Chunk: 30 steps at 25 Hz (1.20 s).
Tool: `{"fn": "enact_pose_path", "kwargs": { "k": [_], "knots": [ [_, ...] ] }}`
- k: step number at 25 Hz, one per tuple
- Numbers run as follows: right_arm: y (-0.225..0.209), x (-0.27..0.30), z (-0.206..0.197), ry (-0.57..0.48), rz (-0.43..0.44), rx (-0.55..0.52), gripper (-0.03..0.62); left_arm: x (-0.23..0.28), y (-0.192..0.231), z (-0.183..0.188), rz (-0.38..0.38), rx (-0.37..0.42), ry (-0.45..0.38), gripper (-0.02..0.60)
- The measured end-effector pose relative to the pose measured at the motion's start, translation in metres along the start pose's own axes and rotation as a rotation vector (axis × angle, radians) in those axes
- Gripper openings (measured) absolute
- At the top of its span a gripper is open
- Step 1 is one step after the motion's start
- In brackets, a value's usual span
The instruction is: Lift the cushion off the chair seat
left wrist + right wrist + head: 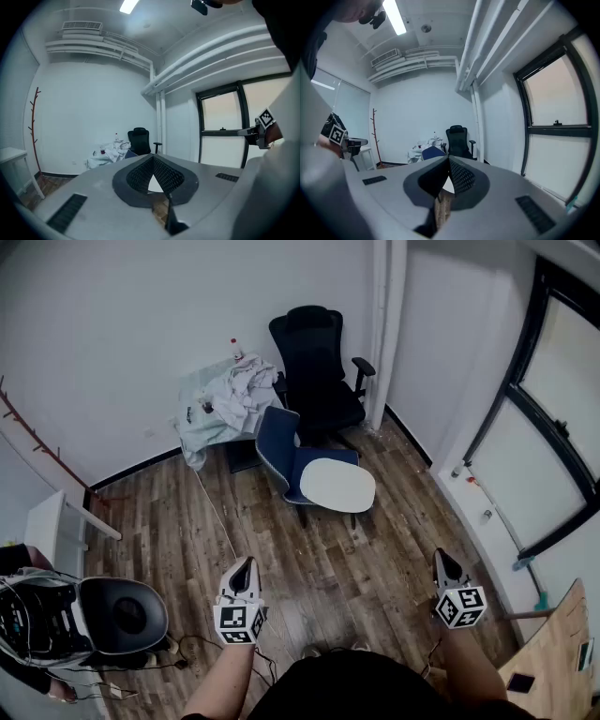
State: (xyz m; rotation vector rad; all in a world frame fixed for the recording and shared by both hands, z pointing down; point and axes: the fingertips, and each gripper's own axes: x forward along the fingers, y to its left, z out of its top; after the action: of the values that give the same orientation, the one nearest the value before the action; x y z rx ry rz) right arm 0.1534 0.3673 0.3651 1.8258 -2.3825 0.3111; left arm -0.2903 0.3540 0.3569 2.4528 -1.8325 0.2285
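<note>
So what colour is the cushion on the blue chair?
The cushion is white; the head view shows it best.

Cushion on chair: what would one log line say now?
cushion: on chair seat, untouched | left claw: shut, empty | right claw: shut, empty

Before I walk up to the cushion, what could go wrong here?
The cable lies close to your path to the chair; you could trip on it. The left gripper and right gripper are both shut, so unless opened they would likely shove the cushion rather than grip it.
</note>
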Motion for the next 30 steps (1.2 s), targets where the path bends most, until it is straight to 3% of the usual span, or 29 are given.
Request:
{"fn": "enact_pose_path", "kwargs": {
  "k": [13,20,24,30],
  "knots": [
    [-0.033,-0.011,-0.004,-0.025,0.003,0.033,0.011,0.007,-0.033,0.016,0.007,0.030,-0.012,0.005],
    [-0.046,-0.013,-0.004,-0.053,0.058,0.027,0.011,0.017,-0.055,0.016,0.027,0.041,-0.001,0.005],
    [-0.069,-0.020,-0.008,-0.021,0.057,0.039,0.011,0.023,-0.076,0.016,0.034,0.029,0.010,0.005],
    [-0.102,-0.026,-0.022,0.003,0.038,0.033,0.011,0.038,-0.127,0.006,-0.021,0.011,0.016,0.005]
  ]
}}
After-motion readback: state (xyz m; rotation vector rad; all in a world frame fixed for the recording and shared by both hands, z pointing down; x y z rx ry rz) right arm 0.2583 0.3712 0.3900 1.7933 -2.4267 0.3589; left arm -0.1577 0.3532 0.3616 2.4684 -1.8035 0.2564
